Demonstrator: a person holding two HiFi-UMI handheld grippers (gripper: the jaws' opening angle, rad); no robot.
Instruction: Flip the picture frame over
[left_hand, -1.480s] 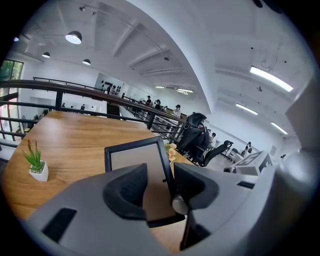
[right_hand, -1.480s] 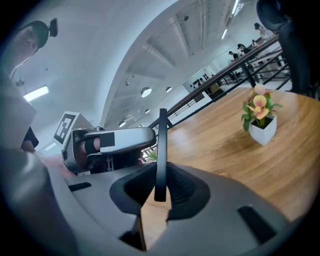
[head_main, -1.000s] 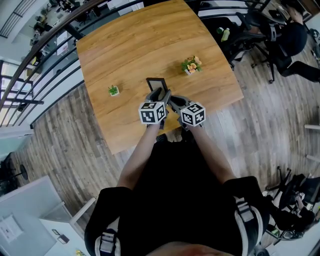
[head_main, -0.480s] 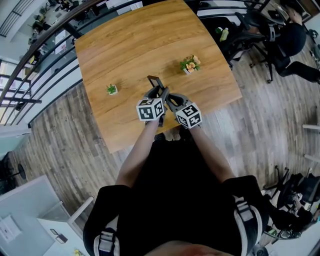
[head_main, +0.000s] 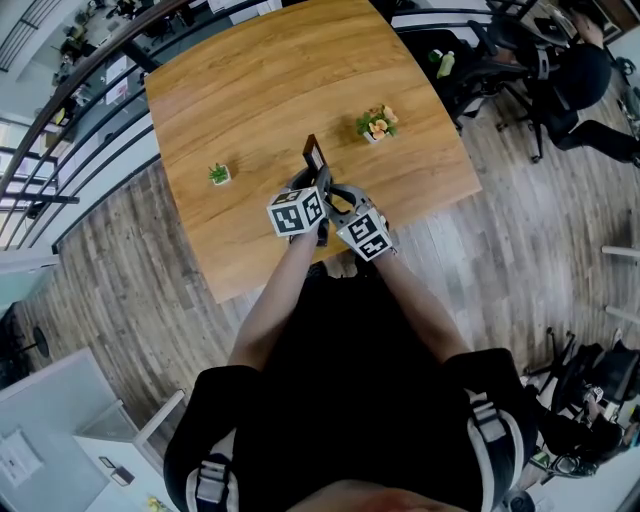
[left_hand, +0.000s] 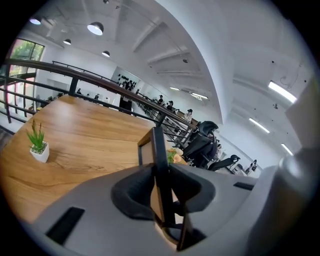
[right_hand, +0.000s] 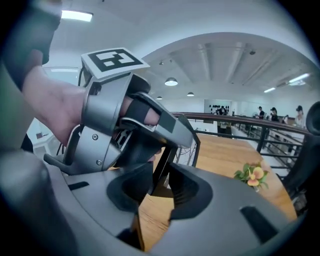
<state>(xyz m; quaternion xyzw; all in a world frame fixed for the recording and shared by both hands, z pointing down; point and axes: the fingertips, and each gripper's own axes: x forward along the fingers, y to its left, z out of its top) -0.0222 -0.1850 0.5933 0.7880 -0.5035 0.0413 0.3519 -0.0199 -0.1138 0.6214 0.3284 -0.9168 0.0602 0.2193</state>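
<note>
The dark picture frame (head_main: 314, 155) stands up on edge above the near part of the wooden table (head_main: 260, 90). My left gripper (head_main: 312, 182) has just been closing and is shut on the frame's near edge. In the left gripper view the frame (left_hand: 159, 150) runs straight up between that gripper's (left_hand: 161, 185) pads. My right gripper (head_main: 335, 195) sits close at the right, rolled over, its jaws just opening. In the right gripper view a thin bar of the frame (right_hand: 196, 145) passes between that gripper's (right_hand: 161, 187) parted pads, with the left gripper (right_hand: 125, 130) just beyond.
A small green plant in a white pot (head_main: 219, 174) stands left of the frame. A pot of orange flowers (head_main: 377, 124) stands to its right. Office chairs (head_main: 500, 50) and a seated person (head_main: 585, 70) are past the table's right side. A railing (head_main: 90, 110) runs along the left.
The frame has swung from lying nearly flat to standing on edge. The left jaws have closed on it. The right gripper has rolled and its jaws have widened.
</note>
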